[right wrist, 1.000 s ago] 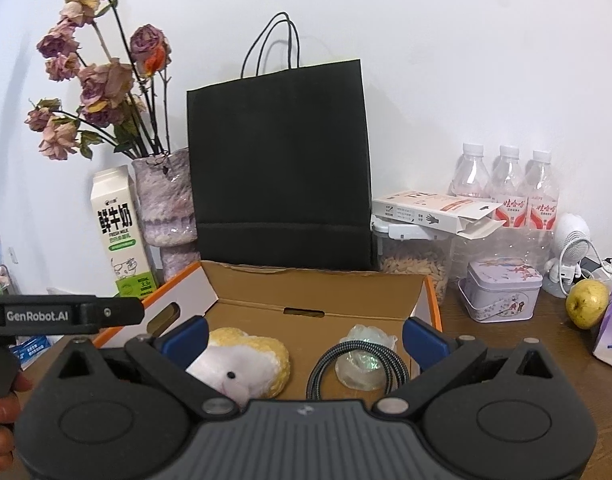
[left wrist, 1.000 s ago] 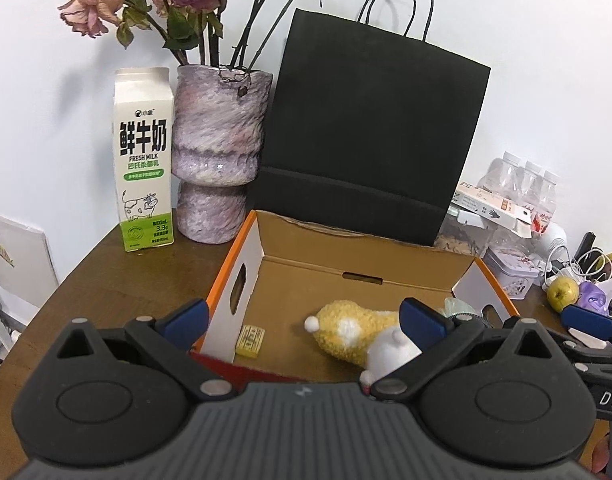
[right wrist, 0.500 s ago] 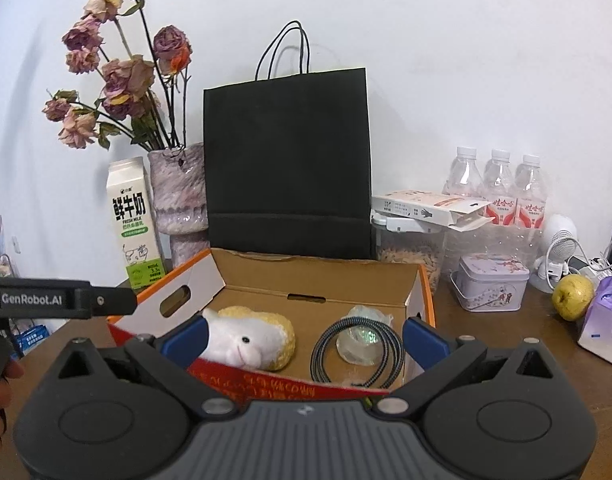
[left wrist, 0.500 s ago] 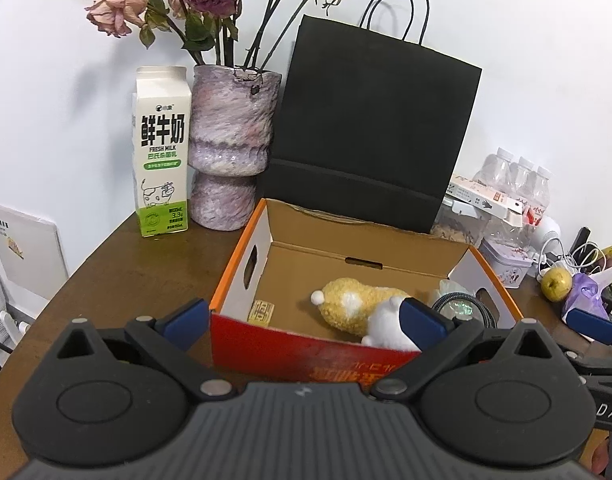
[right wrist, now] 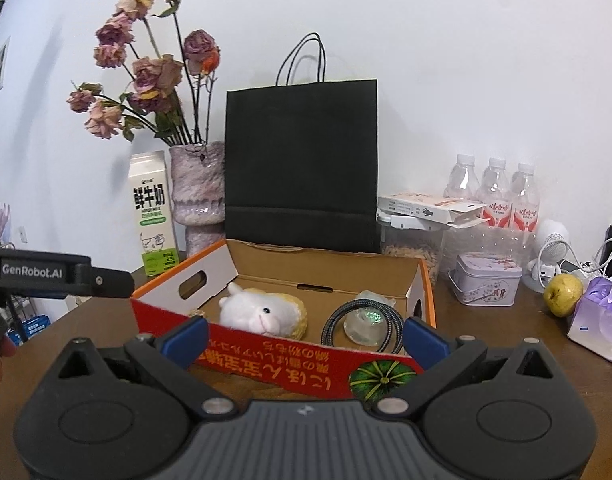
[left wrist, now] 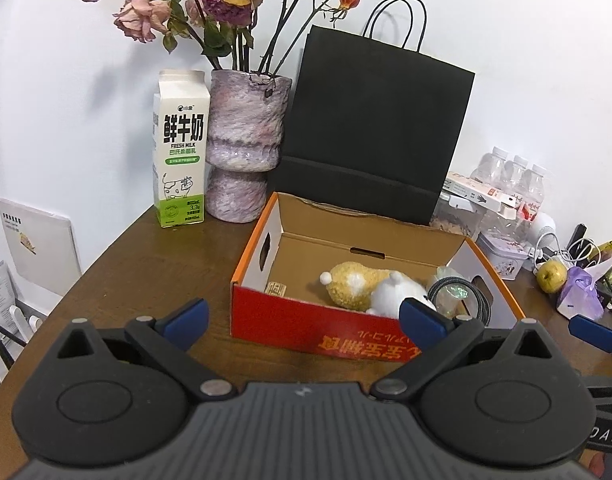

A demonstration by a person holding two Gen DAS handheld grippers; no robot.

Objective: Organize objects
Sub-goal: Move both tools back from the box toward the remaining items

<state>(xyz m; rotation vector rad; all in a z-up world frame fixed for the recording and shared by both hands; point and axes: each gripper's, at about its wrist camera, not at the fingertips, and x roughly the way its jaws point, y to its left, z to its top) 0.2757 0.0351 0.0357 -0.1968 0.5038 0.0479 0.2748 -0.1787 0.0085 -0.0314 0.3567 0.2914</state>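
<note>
The left hand-held gripper (left wrist: 301,324) hangs with its blue-tipped fingers spread wide and nothing between them, and the right hand-held gripper (right wrist: 303,338) is spread the same way, also empty. Just ahead of both, resting on the brown surface (left wrist: 145,264), sits an open cardboard box (left wrist: 318,328) with a red front wall and orange rims; its long axis runs crosswise to the fingers of the right gripper, while from the left gripper it lies slightly angled, stretching away to the front right. Inside, the plush sheep (right wrist: 261,312) lies on its side with its long axis along the box, its white face toward the right gripper and its yellow back toward the far wall. To the right of it in the box a braided cable coil (right wrist: 362,326) rings a clear, crumpled item, possibly a wrapper. A small yellowish packet (left wrist: 276,289) lies in the box's left corner; its print is too small to read. Beyond the box stand a black paper bag (left wrist: 374,128), a vase (left wrist: 245,144) of dried roses and a milk carton (left wrist: 179,148).
</note>
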